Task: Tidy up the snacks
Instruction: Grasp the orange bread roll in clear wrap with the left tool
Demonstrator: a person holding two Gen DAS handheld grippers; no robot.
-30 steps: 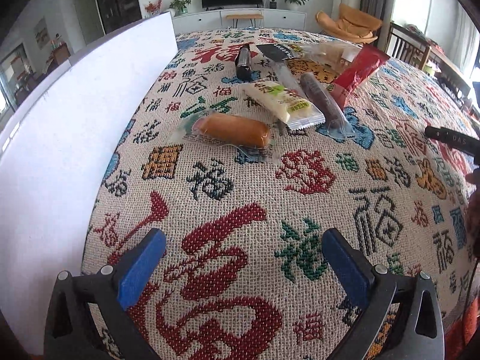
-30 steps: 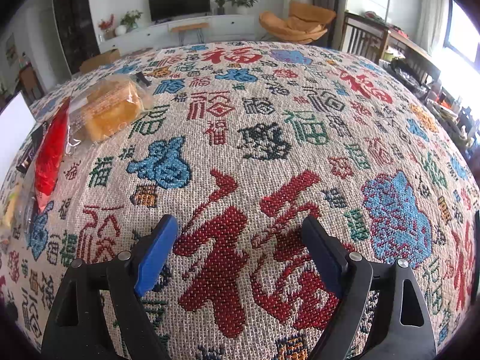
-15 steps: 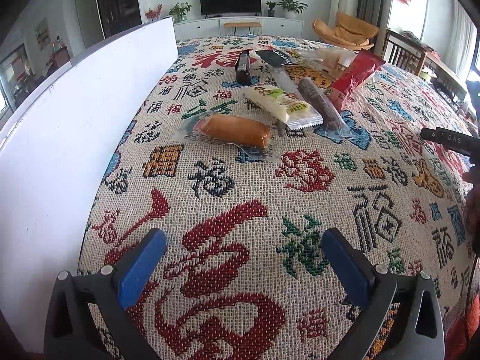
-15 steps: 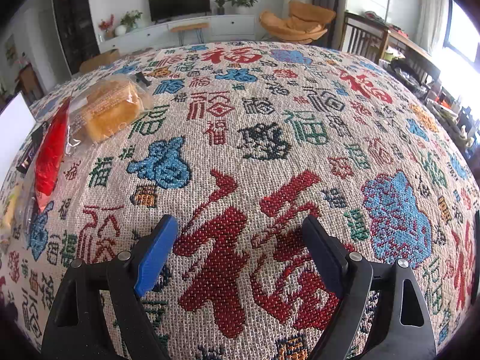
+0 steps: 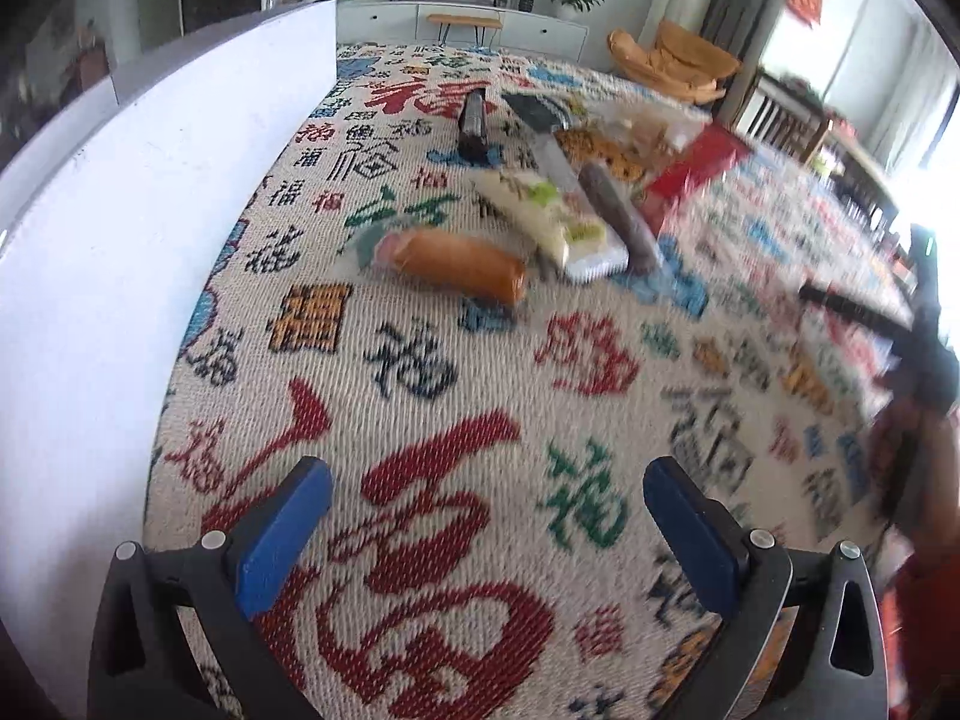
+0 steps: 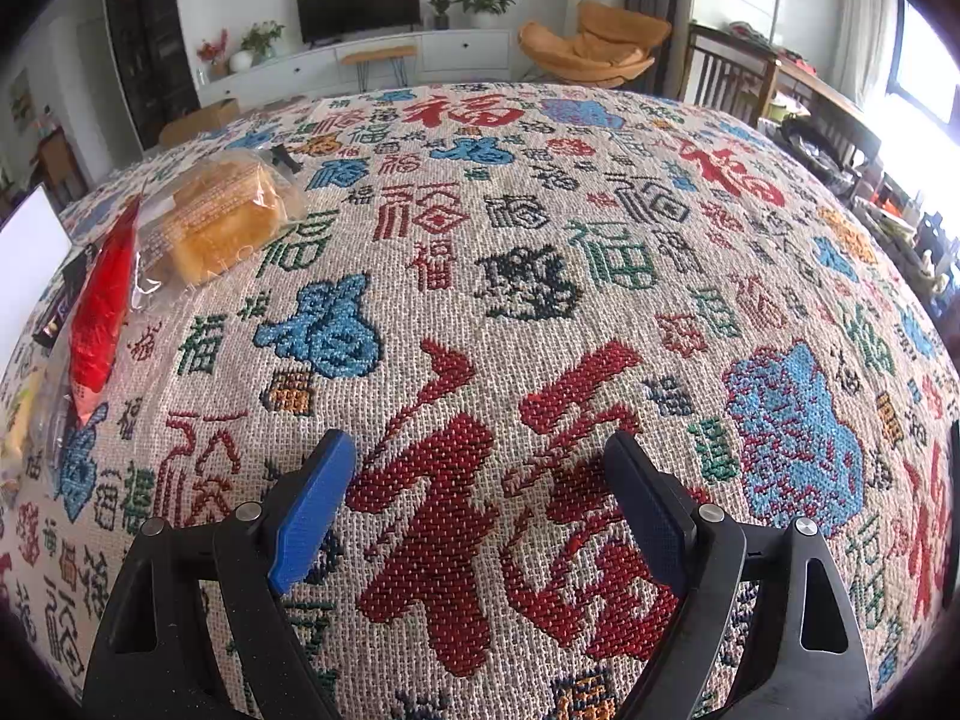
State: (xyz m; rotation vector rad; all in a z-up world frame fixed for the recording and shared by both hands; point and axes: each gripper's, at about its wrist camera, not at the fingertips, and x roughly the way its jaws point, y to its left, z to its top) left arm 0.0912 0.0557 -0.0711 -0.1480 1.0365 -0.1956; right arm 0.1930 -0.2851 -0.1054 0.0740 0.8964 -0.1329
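The left gripper (image 5: 487,519) stands wide open with nothing between its blue pads, poised over bare patterned tablecloth (image 5: 420,420); the right gripper (image 6: 480,495) is likewise spread wide and empty, over a big red woven character. Ahead of the left gripper the snacks lie in a loose cluster beside a white board (image 5: 120,210) that stands along the table's left edge. Nearest is a bread roll (image 5: 459,264) in clear wrap, then a white-and-green packet (image 5: 552,219), a long dark bar (image 5: 618,216), a red pouch (image 5: 690,177) and a small dark stick (image 5: 472,120) farther back. From the right wrist view a wrapped sponge cake (image 6: 219,219) sits just beside the red pouch. All look light and soft — the roll and cake would likely squash, and the film looks slippery. A gentle pinch across the roll's middle, short axis between the pads, seems the safest hold — the crimped ends would probably slide out.
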